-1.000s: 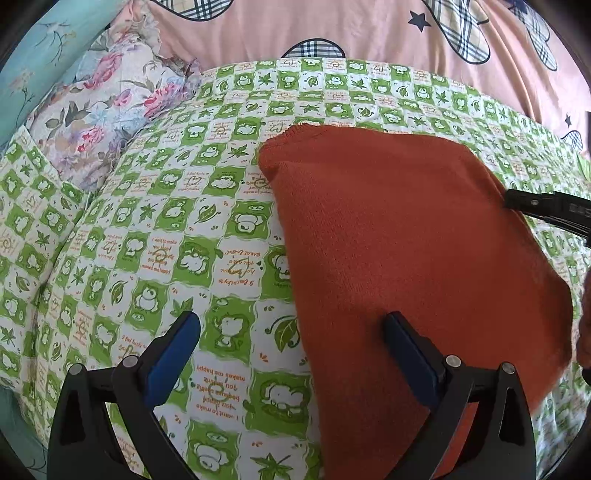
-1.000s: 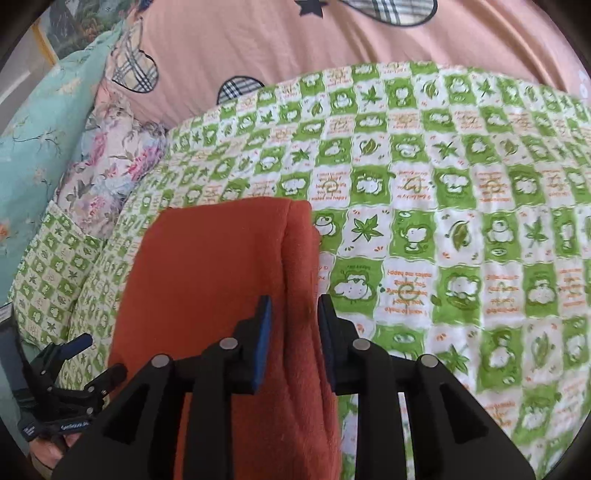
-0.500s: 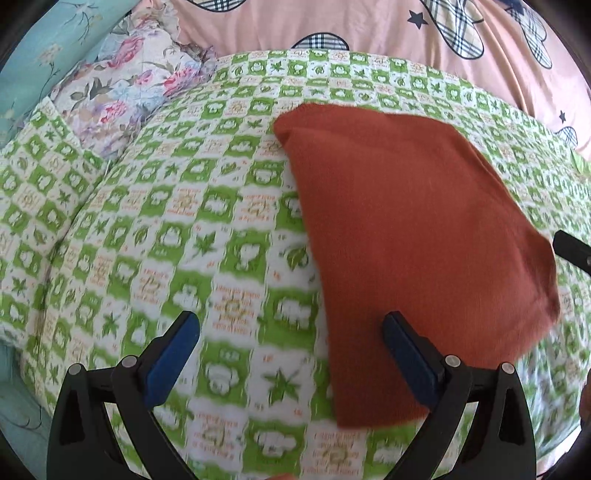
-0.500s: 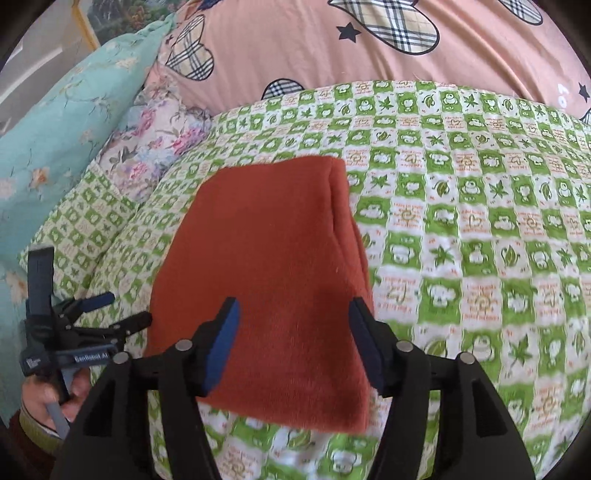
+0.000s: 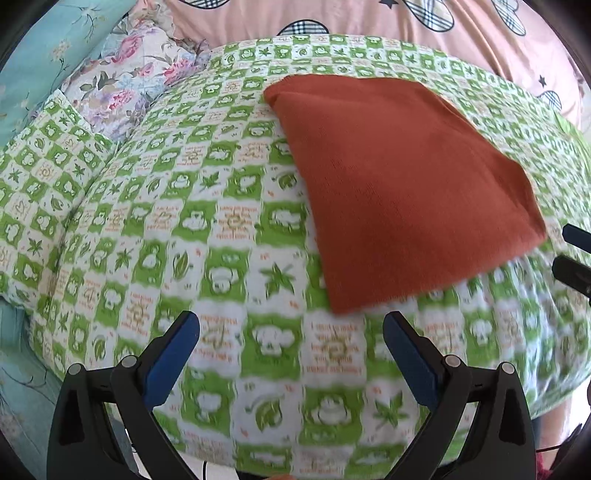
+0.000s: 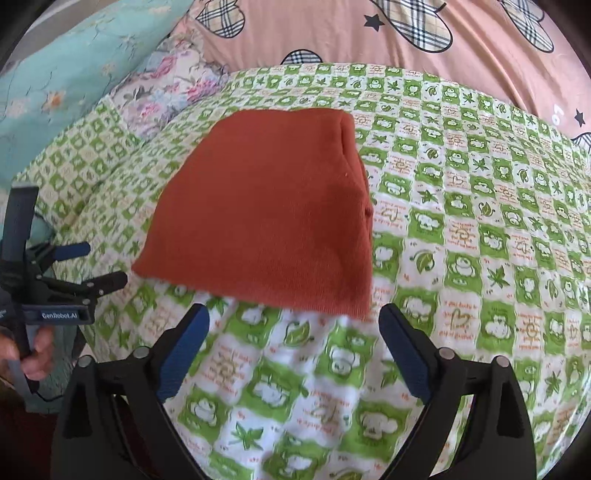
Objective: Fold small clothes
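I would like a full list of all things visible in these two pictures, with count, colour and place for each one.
folded cloth: one, rust orange, lying flat on the green quilt, no gripper touching it
quilt: one, green and white squares, under the cloth
floral pillow: one, pink and purple flowers, far left
blue pillow: one, pale turquoise, left edge
pink blanket: one, checked hearts, behind the quilt
left gripper: black with blue pads, open, empty
right gripper: same, jaws just opened, empty
hand: one, holding the left gripper
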### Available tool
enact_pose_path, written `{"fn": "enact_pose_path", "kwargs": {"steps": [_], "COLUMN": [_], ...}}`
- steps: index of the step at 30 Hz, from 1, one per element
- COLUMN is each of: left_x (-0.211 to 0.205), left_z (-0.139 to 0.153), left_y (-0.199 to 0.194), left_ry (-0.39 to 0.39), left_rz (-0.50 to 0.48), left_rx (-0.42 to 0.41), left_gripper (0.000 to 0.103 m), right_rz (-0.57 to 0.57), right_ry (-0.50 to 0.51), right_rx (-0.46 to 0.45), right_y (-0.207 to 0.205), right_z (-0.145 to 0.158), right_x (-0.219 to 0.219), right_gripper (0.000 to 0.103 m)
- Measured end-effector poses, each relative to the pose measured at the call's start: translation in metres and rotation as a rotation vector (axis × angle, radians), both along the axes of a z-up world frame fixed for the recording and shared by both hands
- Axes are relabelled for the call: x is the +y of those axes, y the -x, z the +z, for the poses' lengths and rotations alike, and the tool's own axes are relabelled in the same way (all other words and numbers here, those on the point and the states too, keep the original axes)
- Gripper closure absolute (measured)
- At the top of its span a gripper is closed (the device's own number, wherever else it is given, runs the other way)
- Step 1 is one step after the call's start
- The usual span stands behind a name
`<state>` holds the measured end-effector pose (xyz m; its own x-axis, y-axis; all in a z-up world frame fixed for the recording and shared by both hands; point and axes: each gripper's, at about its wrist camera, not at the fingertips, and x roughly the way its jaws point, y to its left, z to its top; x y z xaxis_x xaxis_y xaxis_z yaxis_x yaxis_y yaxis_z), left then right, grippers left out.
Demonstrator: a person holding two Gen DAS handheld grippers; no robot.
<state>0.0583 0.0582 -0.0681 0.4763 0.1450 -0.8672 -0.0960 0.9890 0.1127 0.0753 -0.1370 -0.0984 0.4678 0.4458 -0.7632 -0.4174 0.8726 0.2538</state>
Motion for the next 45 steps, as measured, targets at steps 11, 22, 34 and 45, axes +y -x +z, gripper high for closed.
{"fn": "enact_pose_path", "kwargs": {"steps": [11, 22, 34, 45], "left_x": [-0.007, -0.005, -0.007, -0.01], "left_z": [0.007, 0.013, 0.014, 0.018], "left_y": [0.01, -0.008, -0.018, -0.026], "left_ry": [-0.011, -0.047, -0.076, -0.076], "left_rz": [-0.024, -0.022, -0.044, -0.064], "left_rx": [-0.019, -0.053, -0.06, -0.07], "left_gripper": [0.003, 0.003, 0.003, 0.003], "right_rz": [0.056, 0.071, 0.079, 0.086], "right_ry": [0.049, 0.095, 0.097, 0.099], "right_rx": [0.01, 0.006, 0.018, 0.011], "right_y": [0.022, -0.002, -0.017, -0.025], "right_z": [-0.005, -0.009, -0.007, -0.001], "right_x": [0.012, 0.022, 0.027, 0.028], "right_gripper": [0.003, 0.001, 0.001, 0.001]}}
